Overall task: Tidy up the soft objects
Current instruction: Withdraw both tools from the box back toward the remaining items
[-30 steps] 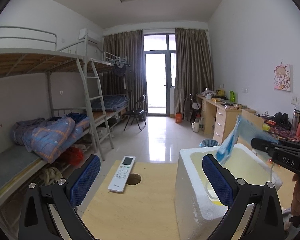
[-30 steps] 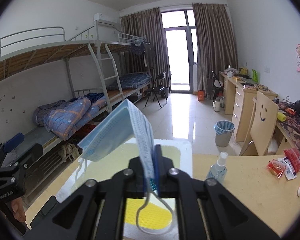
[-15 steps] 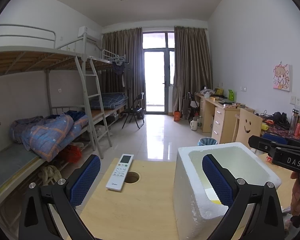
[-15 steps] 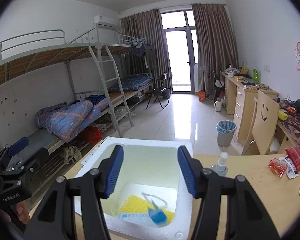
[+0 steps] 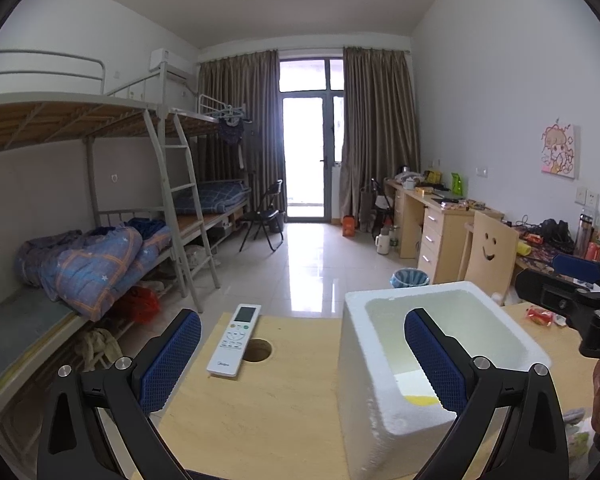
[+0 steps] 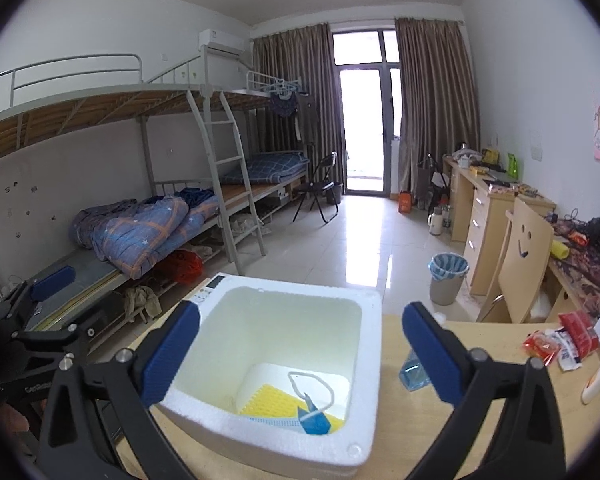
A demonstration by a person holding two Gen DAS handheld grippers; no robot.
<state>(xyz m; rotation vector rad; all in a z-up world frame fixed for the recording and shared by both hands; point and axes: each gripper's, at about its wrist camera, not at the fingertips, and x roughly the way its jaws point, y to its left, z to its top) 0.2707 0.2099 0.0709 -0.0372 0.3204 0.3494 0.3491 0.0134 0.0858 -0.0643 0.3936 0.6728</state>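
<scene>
Right wrist: right gripper [image 6: 300, 350] jaws opening, nothing between; face mask [image 6: 312, 420] in foam box [image 6: 370, 360], 6 o'clock. Left gripper [image 5: 302, 354] jaws spread.

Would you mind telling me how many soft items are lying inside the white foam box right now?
2 visible: a blue face mask at the bottom of the foam box, and a yellow ribbed pad lying beneath it. More could be hidden behind the box's near wall.

Blue face mask [image 6: 314, 420] lies crumpled inside foam box [image 6: 370, 364].
</scene>
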